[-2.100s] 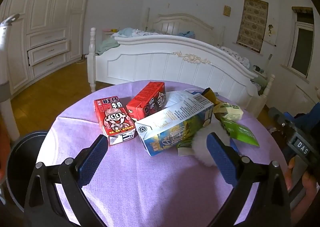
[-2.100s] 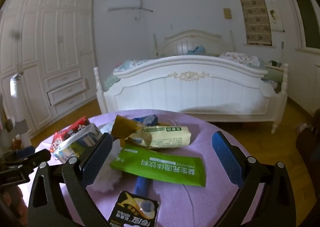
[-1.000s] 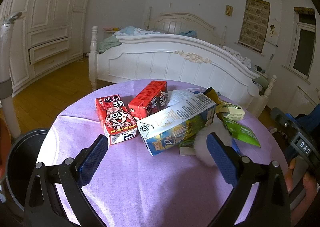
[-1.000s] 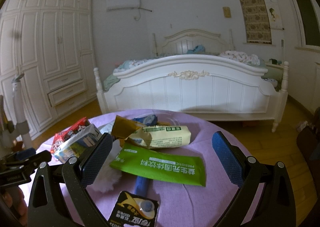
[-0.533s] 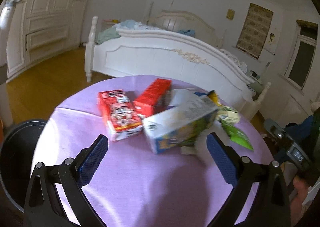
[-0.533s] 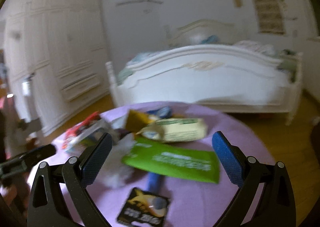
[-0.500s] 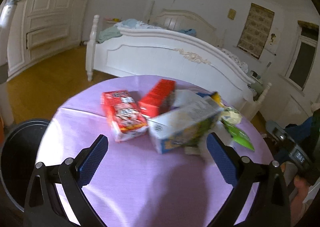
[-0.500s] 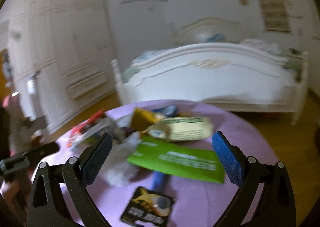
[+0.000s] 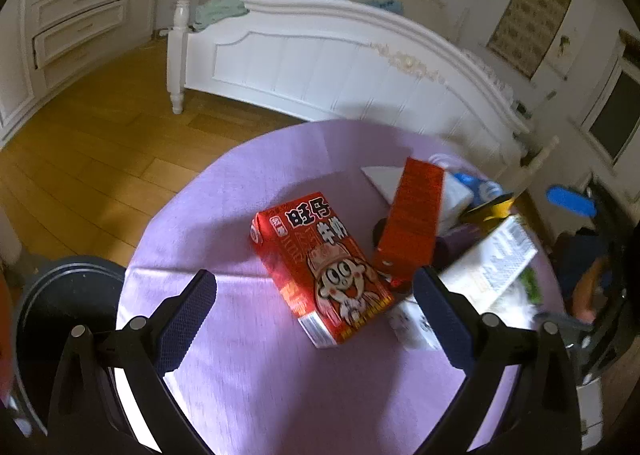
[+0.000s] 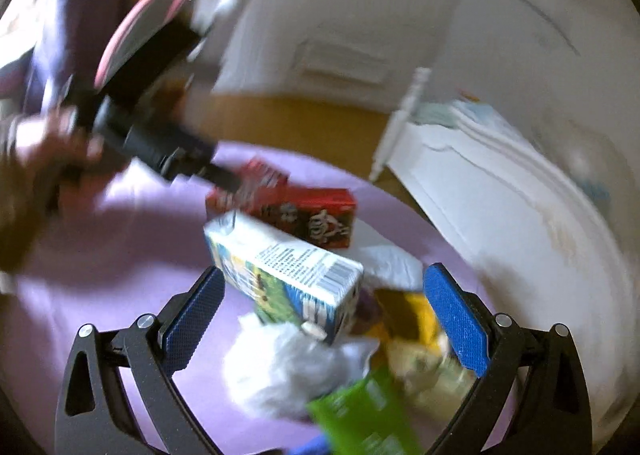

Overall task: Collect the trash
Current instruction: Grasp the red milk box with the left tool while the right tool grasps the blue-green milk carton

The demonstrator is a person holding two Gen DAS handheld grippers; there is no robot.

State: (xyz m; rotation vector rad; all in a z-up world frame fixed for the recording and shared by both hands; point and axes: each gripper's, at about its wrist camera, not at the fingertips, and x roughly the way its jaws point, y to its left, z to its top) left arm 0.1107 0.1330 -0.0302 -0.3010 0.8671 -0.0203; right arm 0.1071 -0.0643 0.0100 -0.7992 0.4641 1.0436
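Trash lies on a round table under a purple cloth [image 9: 248,367]. A red milk carton with a cartoon face [image 9: 320,267] lies flat, framed by my open left gripper [image 9: 316,319], which hovers above it. A second red carton [image 9: 412,227] leans beside it, and a white-and-blue drink carton [image 9: 496,267] lies to the right. In the blurred right wrist view my open right gripper [image 10: 320,319] hangs over that white-and-blue carton [image 10: 288,267], with crumpled white tissue [image 10: 280,367], a green wrapper [image 10: 360,411] and a yellow wrapper [image 10: 412,319] below it. Both red cartons [image 10: 312,215] lie beyond.
A dark round bin [image 9: 56,319] stands on the floor at the table's left edge. A white bed frame [image 9: 320,59] stands behind the table, with wooden floor [image 9: 88,143] to the left. A hand holding the other gripper [image 10: 132,135] reaches in from the left in the right wrist view.
Both grippers have tilted down and closed in on the table. The left one now looks down on the cartoon carton; the right one swung left over the white-and-blue carton. Both stay open.
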